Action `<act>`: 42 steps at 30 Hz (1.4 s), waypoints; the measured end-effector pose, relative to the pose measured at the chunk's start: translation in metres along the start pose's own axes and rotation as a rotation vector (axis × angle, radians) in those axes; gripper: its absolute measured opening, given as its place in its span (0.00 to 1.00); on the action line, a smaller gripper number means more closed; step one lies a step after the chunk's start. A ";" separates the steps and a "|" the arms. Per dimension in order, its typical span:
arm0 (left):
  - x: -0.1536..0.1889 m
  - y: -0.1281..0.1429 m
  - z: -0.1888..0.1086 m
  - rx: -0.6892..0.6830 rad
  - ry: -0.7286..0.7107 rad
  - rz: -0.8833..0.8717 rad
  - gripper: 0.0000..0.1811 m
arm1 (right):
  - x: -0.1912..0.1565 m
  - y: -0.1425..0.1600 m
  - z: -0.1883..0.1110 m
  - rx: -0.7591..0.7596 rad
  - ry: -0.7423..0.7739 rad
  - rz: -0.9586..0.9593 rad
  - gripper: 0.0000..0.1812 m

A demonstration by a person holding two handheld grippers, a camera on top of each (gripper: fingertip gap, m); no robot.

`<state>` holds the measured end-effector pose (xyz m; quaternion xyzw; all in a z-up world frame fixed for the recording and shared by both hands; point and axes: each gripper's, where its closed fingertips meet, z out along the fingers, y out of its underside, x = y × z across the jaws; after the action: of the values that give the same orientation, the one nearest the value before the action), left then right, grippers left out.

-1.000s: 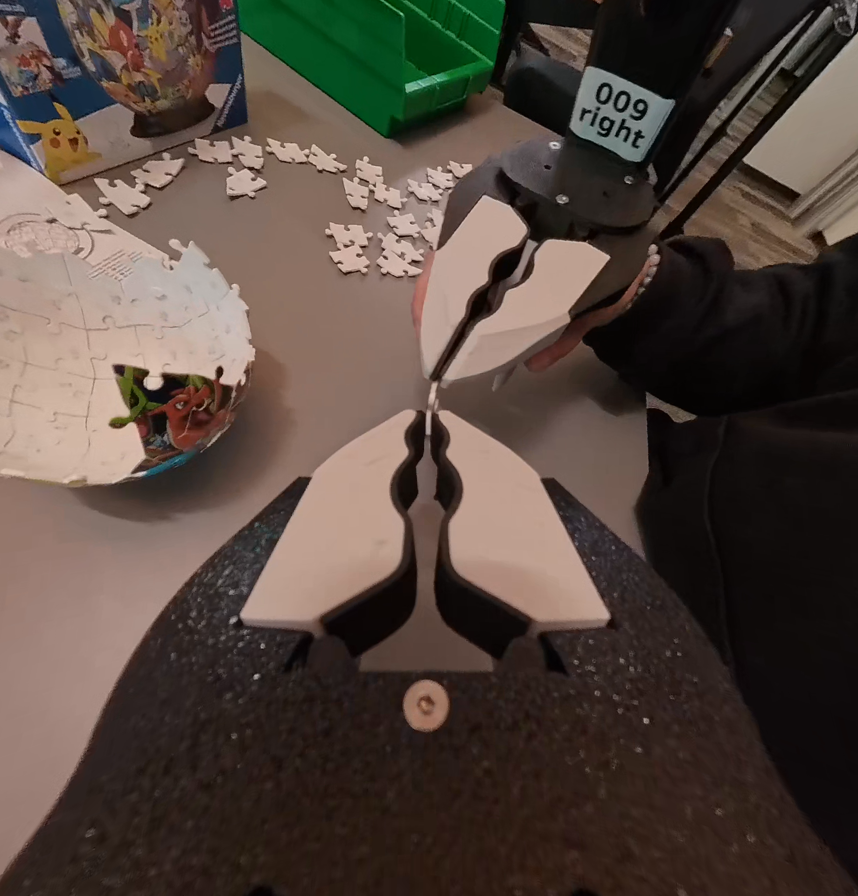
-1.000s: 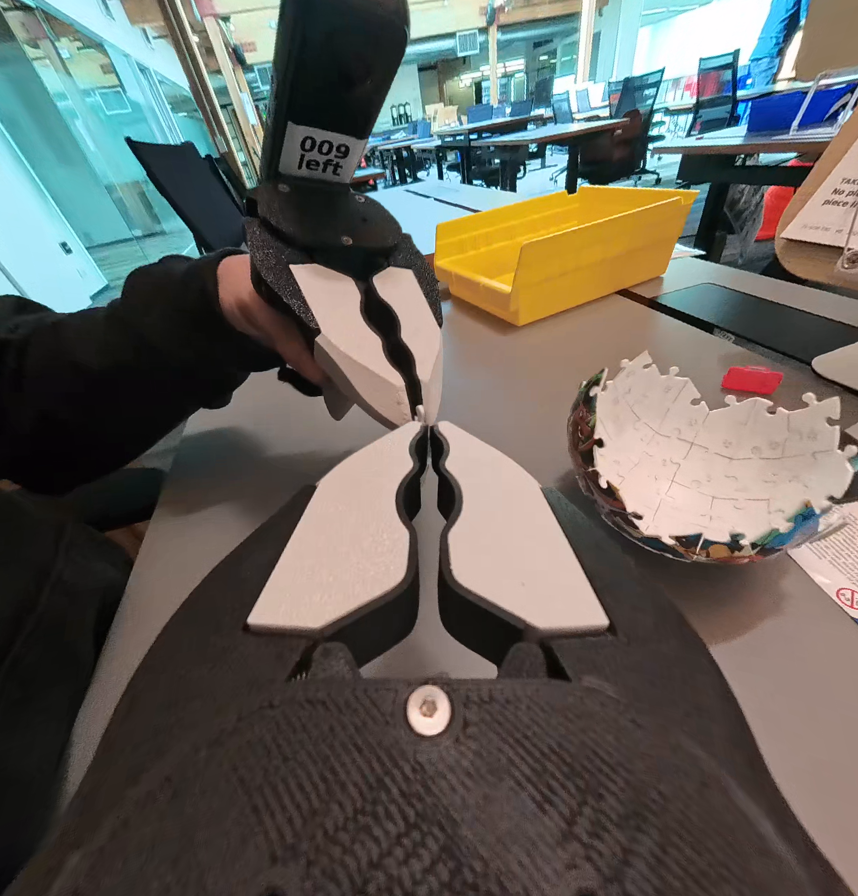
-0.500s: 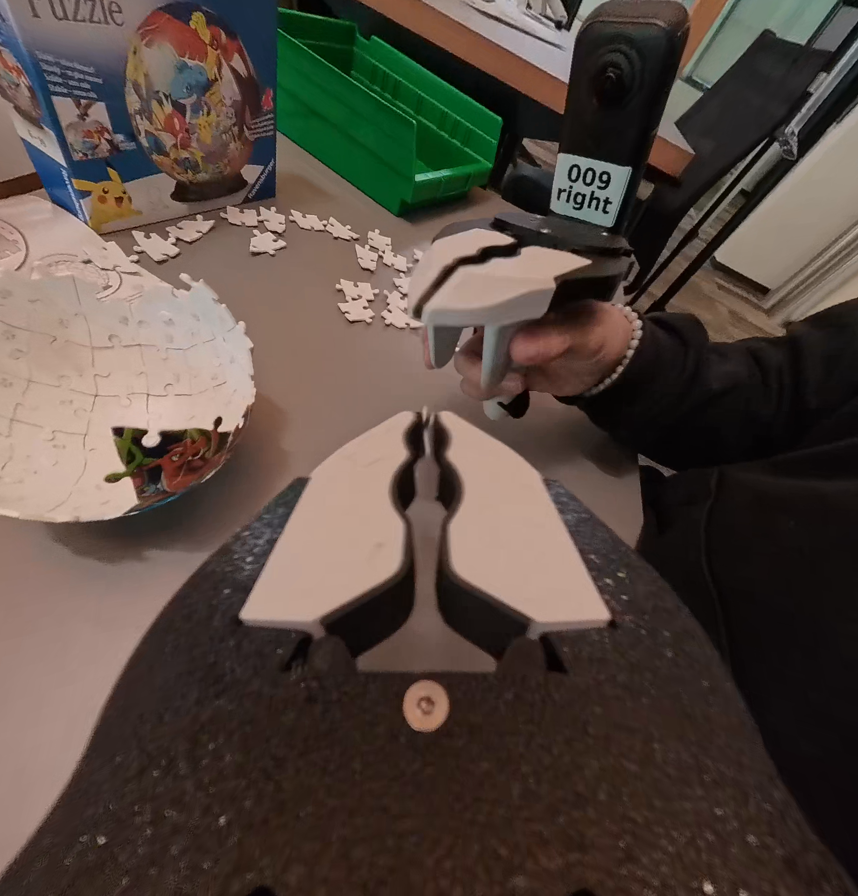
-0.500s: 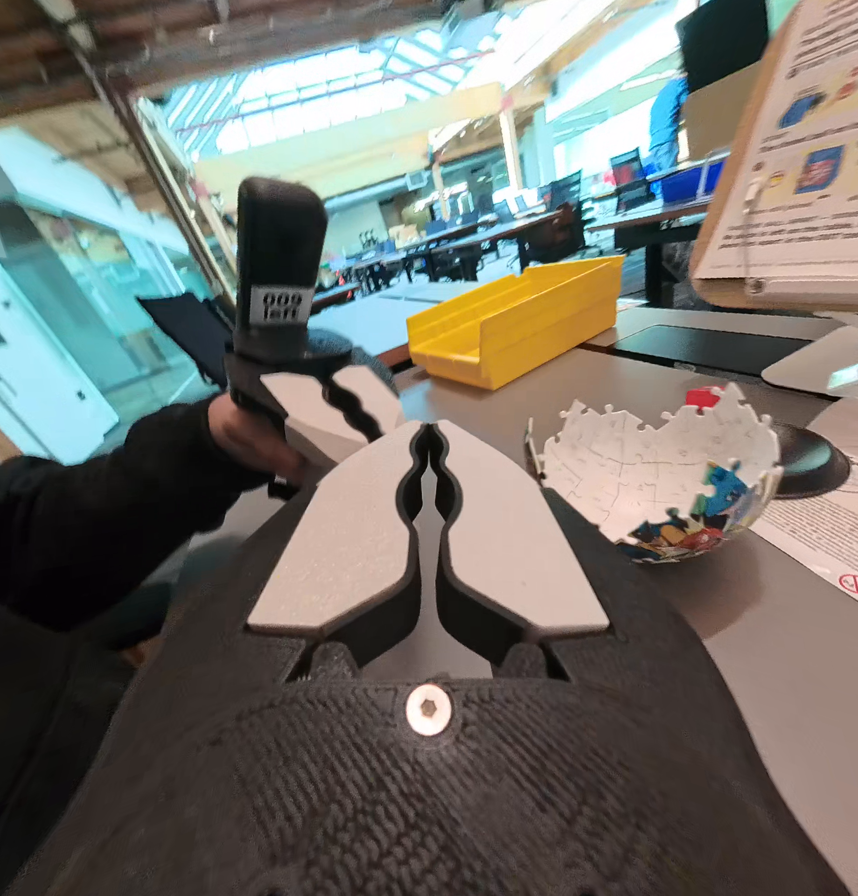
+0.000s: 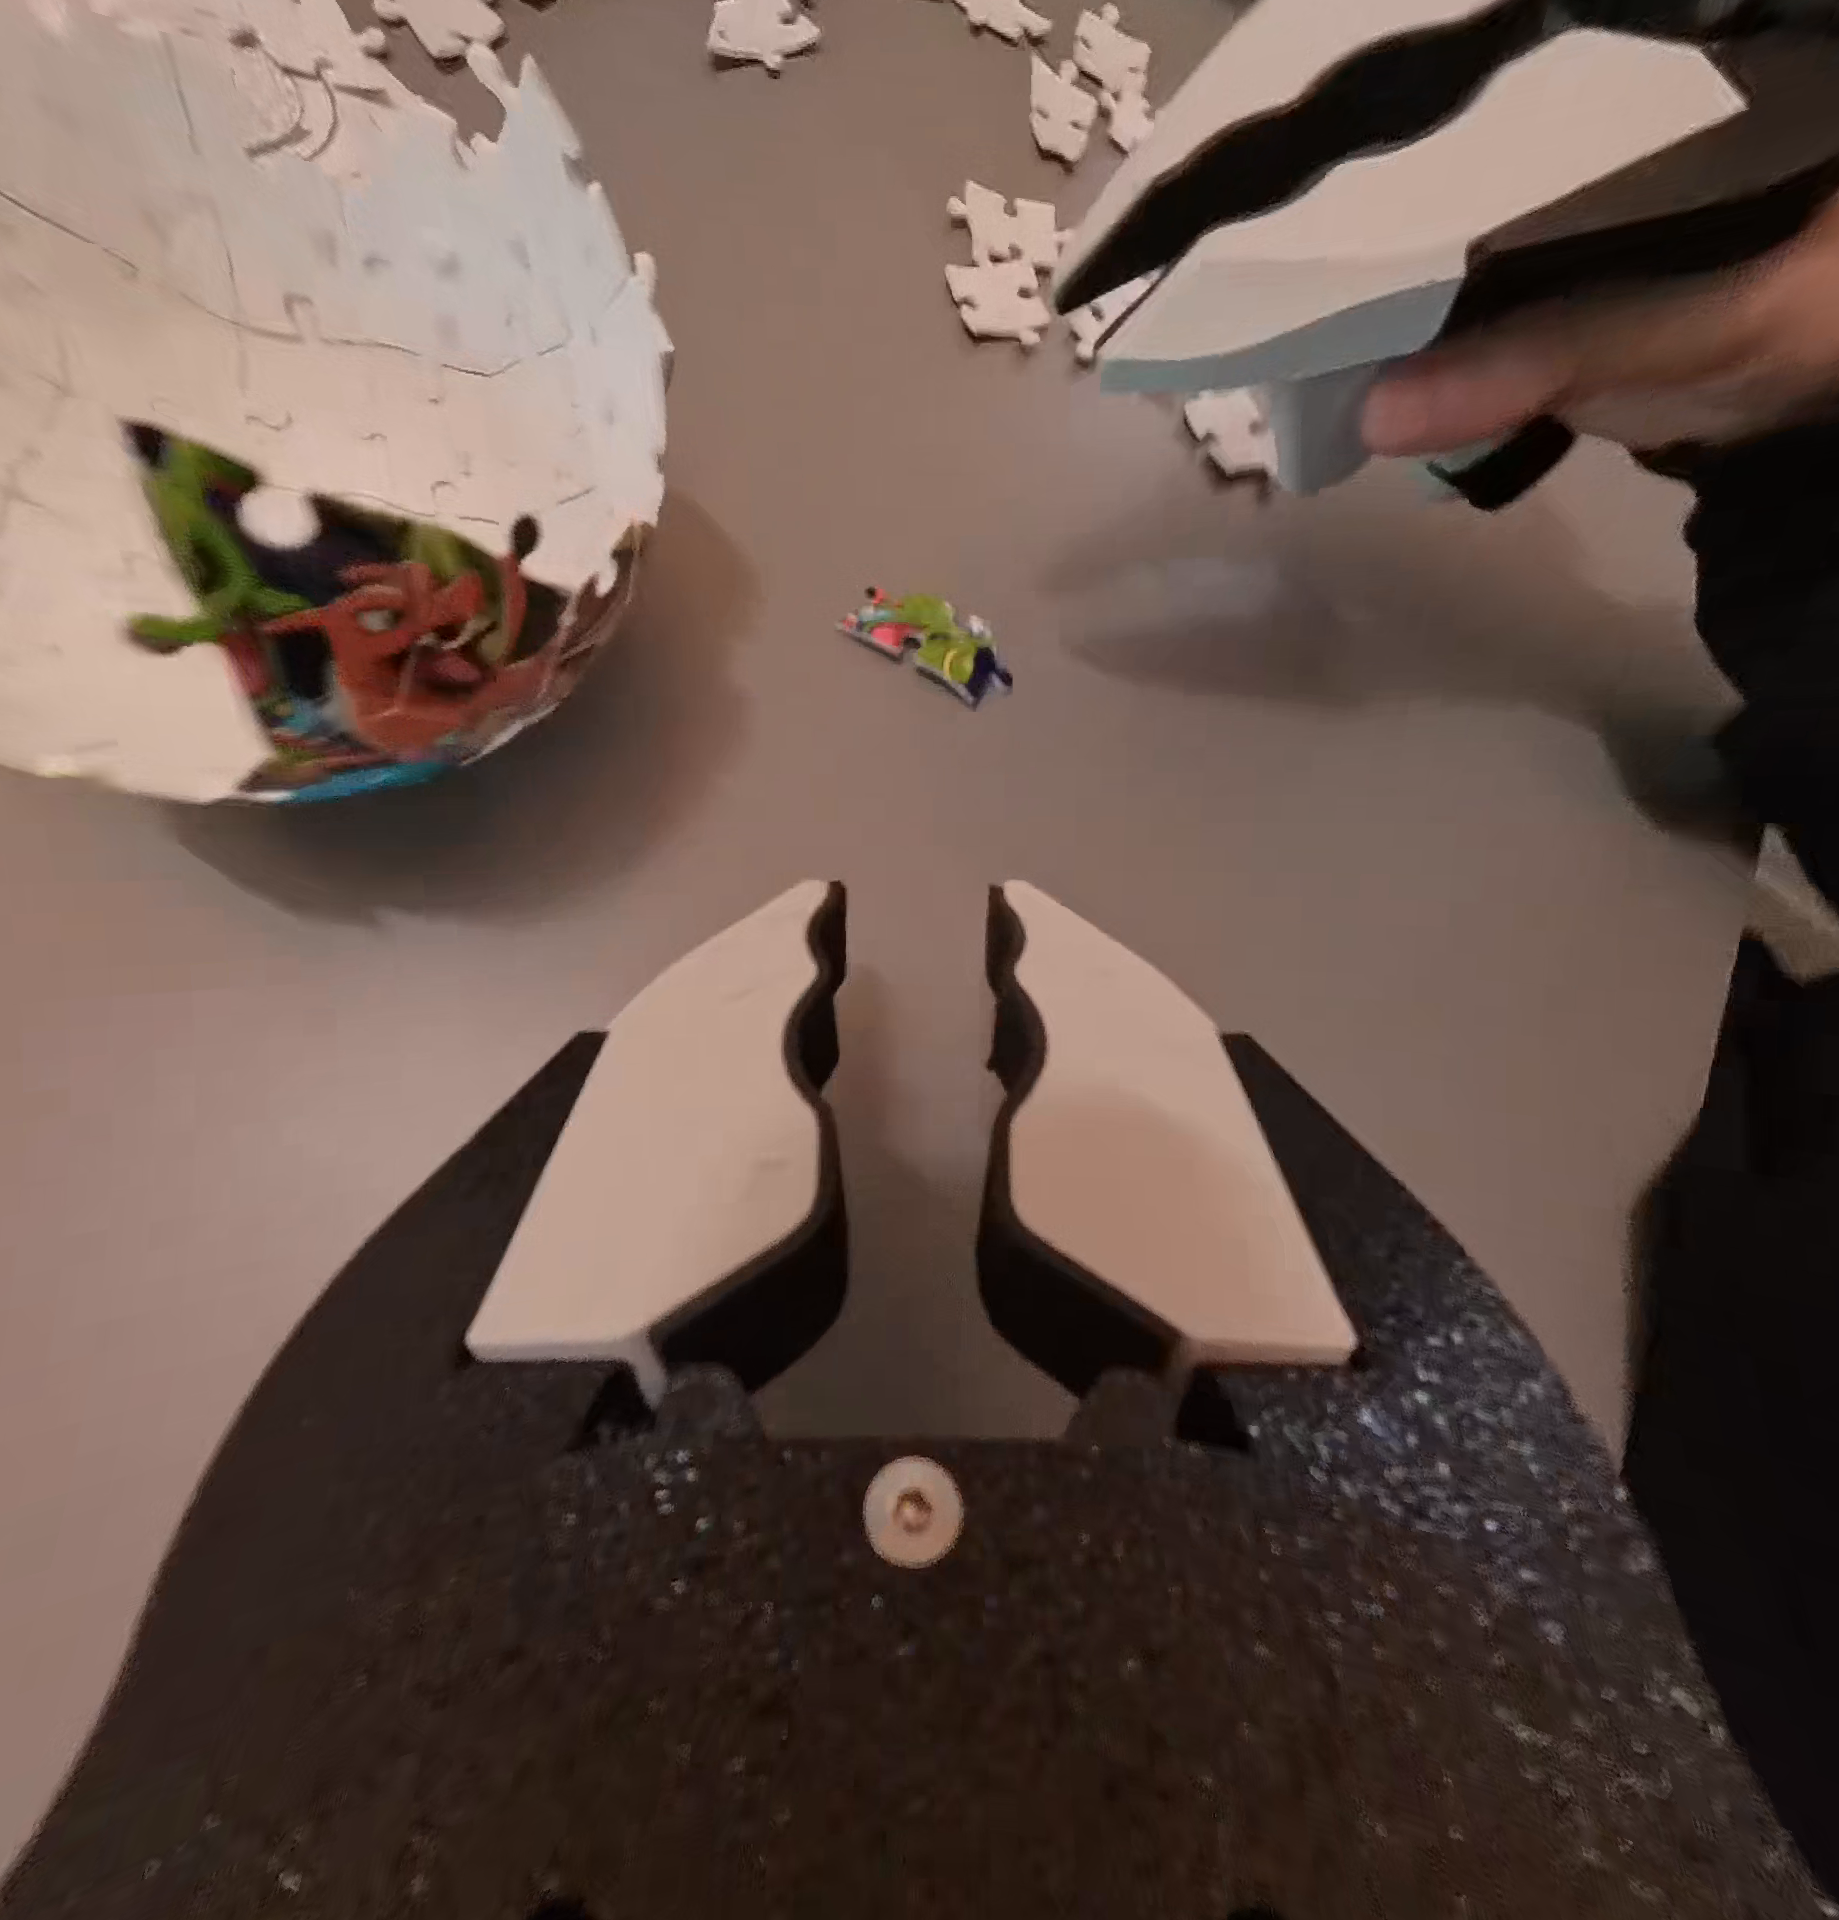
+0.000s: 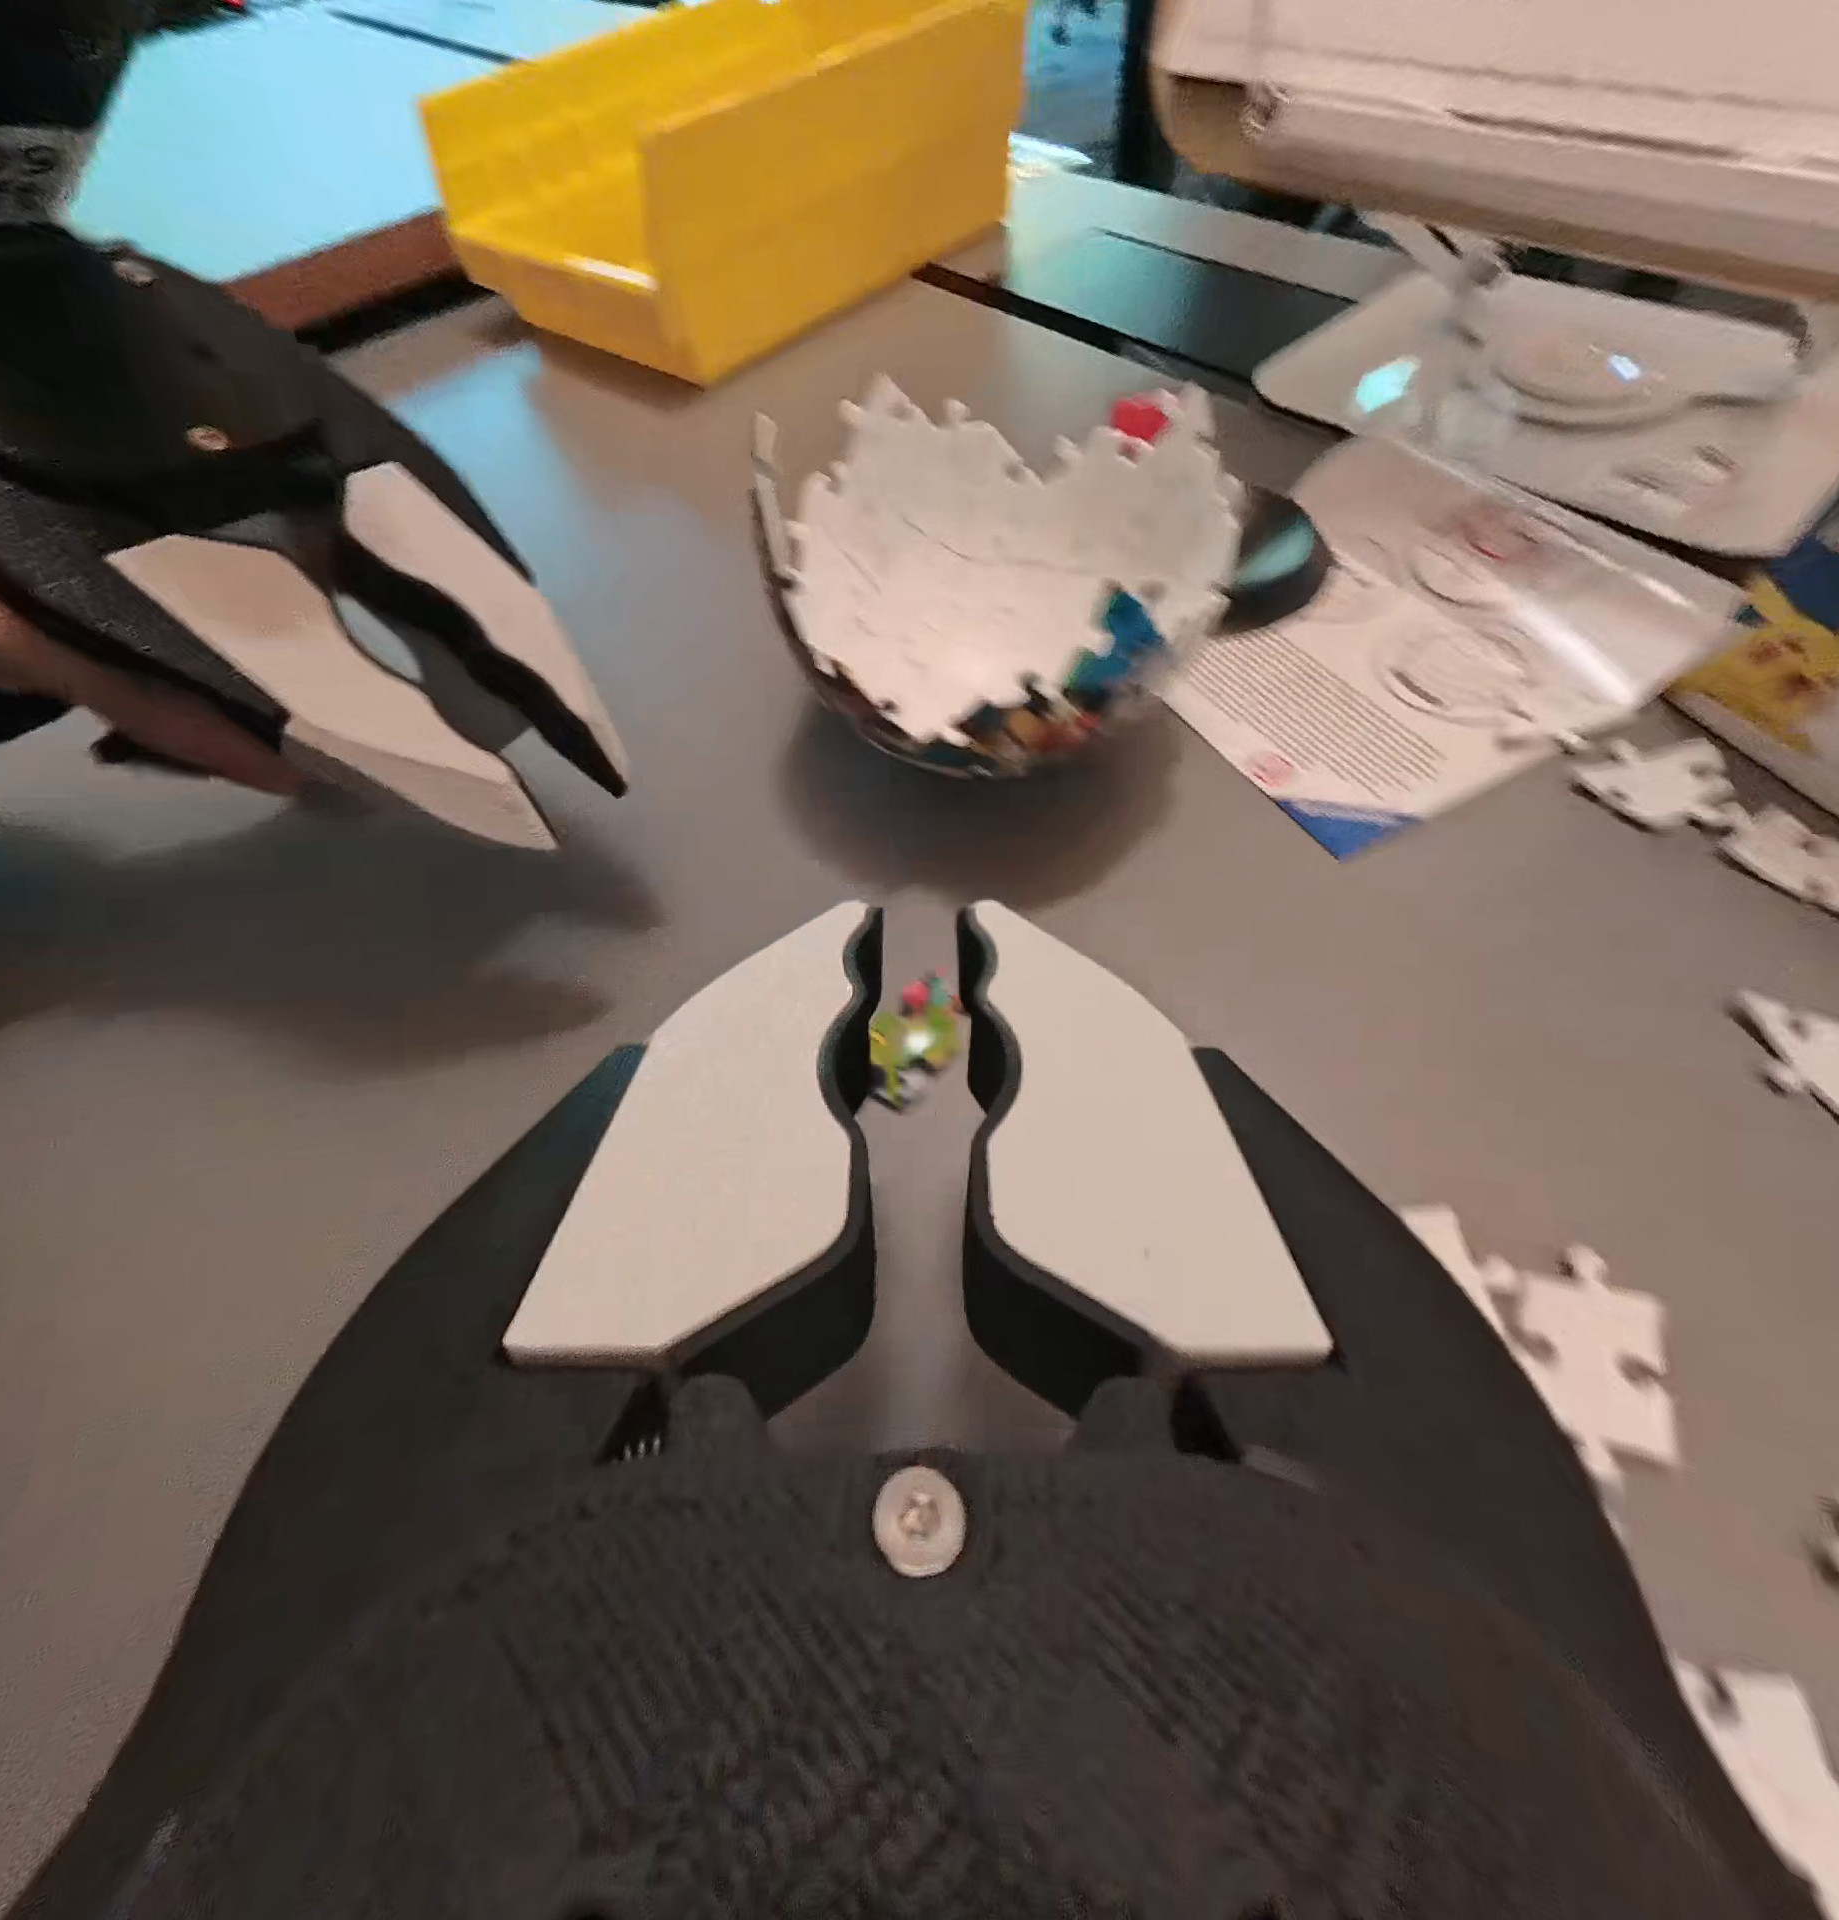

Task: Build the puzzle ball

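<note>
**Fig. Both grippers empty above a joined pair of puzzle pieces on the desk**

Left wrist view: left gripper (image 5: 915, 894) at 6 o'clock, fingers parted to a moderate gap, nothing between them, bare grey desk (image 5: 323, 1039) showing through. Ahead toward 12 o'clock, well clear of the tips, lies a small coloured pair of joined pieces (image 5: 925, 644), picture side up, flat on the desk. At 10 o'clock: partly built puzzle ball (image 5: 302, 312), an open shell w/ white inner face toward camera and a ragged hole showing printed colour beyond; it rests on the desk, apart from the coloured pair. At 1–2 o'clock: right gripper (image 5: 1091, 312), held by a hand (image 5: 1642, 353), tilted down-left, fingers only narrowly apart, holding nothing. Loose white pieces (image 5: 998, 270) lie face down at 12–1 o'clock, near the right gripper's tips.

Right wrist view (motion-blurred): right gripper (image 6: 917, 914) at 6 o'clock, narrow gap; the coloured pair (image 6: 913, 1039) shows through that gap, on the desk below, not clamped. Ball shell (image 6: 998, 582) at 12 o'clock. Left gripper (image 6: 572, 810) at 9–10 o'clock, tips apart. Yellow bin (image 6: 728, 177) at 11–12 o'clock, behind the shell. Printed sheet (image 6: 1414, 707) at 2 o'clock; more face-down pieces (image 6: 1580, 1351) at 3–4 o'clock.
</note>
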<state>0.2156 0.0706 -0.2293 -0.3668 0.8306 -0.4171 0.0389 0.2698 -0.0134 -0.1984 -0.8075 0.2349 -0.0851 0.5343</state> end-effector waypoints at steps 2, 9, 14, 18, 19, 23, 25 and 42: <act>0.009 -0.006 0.020 0.012 -0.005 -0.063 0.20 | 0.021 0.009 -0.010 -0.023 0.067 0.042 0.08; 0.007 -0.026 0.082 -0.088 -0.277 -0.078 0.30 | 0.034 0.013 -0.032 0.044 0.133 0.106 0.06; 0.001 -0.025 0.102 -0.143 -0.347 -0.032 0.20 | 0.031 0.026 -0.036 0.003 0.124 0.063 0.07; 0.003 -0.022 0.099 -0.129 -0.305 0.014 0.15 | 0.032 0.022 -0.040 0.047 0.102 0.063 0.08; 0.005 -0.020 0.097 -0.124 -0.290 0.045 0.15 | 0.031 0.021 -0.039 0.053 0.085 0.074 0.09; 0.011 -0.020 0.083 -0.044 -0.286 0.239 0.15 | 0.018 0.020 -0.032 0.054 -0.019 0.094 0.12; 0.019 -0.033 0.069 0.071 -0.295 0.353 0.15 | 0.002 0.018 -0.026 0.061 -0.118 0.114 0.15; 0.056 -0.065 0.008 0.368 -0.282 0.791 0.25 | -0.060 -0.030 -0.024 0.305 -0.334 -0.192 0.01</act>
<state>0.2153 0.0050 -0.1738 -0.0618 0.8055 -0.4568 0.3723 0.2165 0.0048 -0.1542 -0.7392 0.0498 -0.0355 0.6707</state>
